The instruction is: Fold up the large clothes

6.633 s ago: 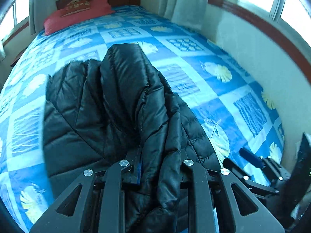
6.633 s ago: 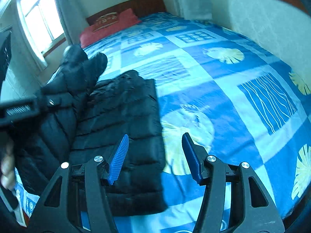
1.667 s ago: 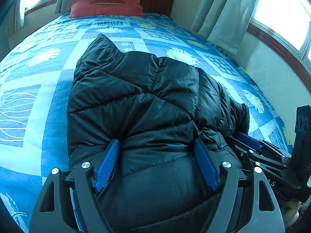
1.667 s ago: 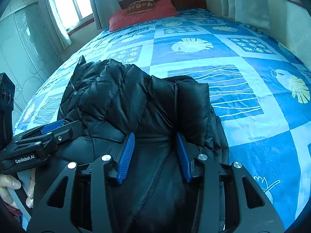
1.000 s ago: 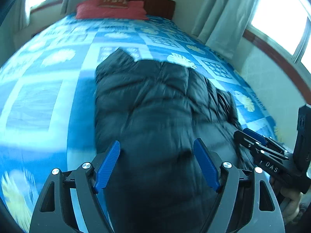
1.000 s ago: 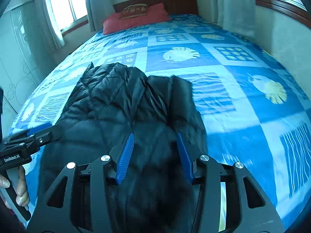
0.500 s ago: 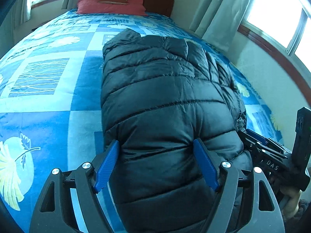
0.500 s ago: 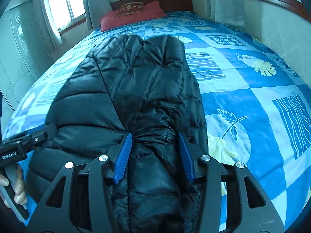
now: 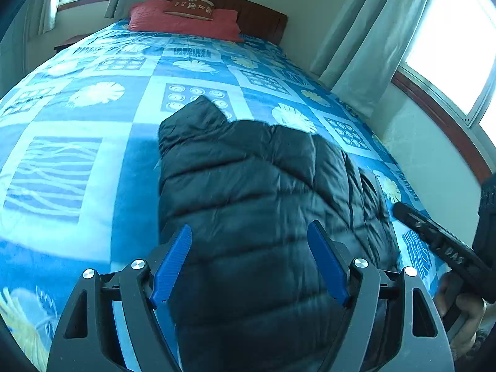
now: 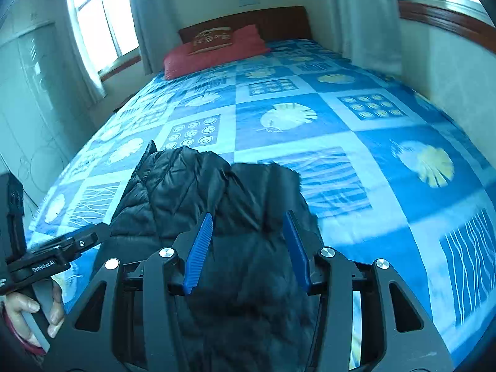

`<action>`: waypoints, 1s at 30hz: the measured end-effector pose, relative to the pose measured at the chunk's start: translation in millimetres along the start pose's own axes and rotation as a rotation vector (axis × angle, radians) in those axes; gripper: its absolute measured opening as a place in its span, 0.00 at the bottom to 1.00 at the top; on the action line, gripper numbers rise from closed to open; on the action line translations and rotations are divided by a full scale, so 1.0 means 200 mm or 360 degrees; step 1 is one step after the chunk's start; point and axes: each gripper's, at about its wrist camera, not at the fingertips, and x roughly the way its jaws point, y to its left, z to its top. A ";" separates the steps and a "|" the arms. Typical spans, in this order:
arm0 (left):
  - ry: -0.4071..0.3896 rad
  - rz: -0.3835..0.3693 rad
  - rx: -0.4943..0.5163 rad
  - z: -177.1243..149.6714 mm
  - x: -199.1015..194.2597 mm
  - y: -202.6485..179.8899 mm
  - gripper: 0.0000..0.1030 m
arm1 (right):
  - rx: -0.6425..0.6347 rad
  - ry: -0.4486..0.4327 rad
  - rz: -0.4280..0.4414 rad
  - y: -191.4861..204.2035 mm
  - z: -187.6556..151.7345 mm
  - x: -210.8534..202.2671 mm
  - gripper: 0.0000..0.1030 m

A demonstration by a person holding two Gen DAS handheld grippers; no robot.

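A black quilted puffer jacket [image 9: 263,198] lies folded in a bundle on the near end of the bed; it also shows in the right wrist view [image 10: 217,204]. My left gripper [image 9: 249,245] is open, its blue pads wide apart above the jacket's near left part. My right gripper [image 10: 248,235] is open over the jacket's near right part, with jacket fabric showing between the pads. Whether either one touches the fabric cannot be told. The right gripper's body shows at the right edge of the left wrist view [image 9: 446,248].
The bed has a blue patterned cover [image 10: 341,130], a red pillow [image 9: 183,20] and a wooden headboard [image 10: 279,20] at the far end. A wall with curtains [image 9: 365,49] runs along the right side. A window [image 10: 102,18] and a wardrobe are on the left.
Both grippers have pulled back and up from the jacket, so it looks smaller and lower in both views. The jacket lies flatter on the bed. Both stay open.
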 end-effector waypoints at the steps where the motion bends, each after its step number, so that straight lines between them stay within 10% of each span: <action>1: 0.0016 0.0008 0.0019 0.02 0.03 -0.01 0.74 | -0.0003 0.0029 0.0000 0.00 0.01 0.05 0.45; 10: 0.0114 -0.0006 0.0019 -0.02 0.12 0.02 0.75 | 0.0075 0.0127 0.0066 -0.08 -0.05 0.13 0.50; 30: 0.0113 -0.0450 -0.0996 -0.38 0.00 0.41 0.84 | 0.0847 0.0275 0.0467 -0.49 -0.38 0.23 0.89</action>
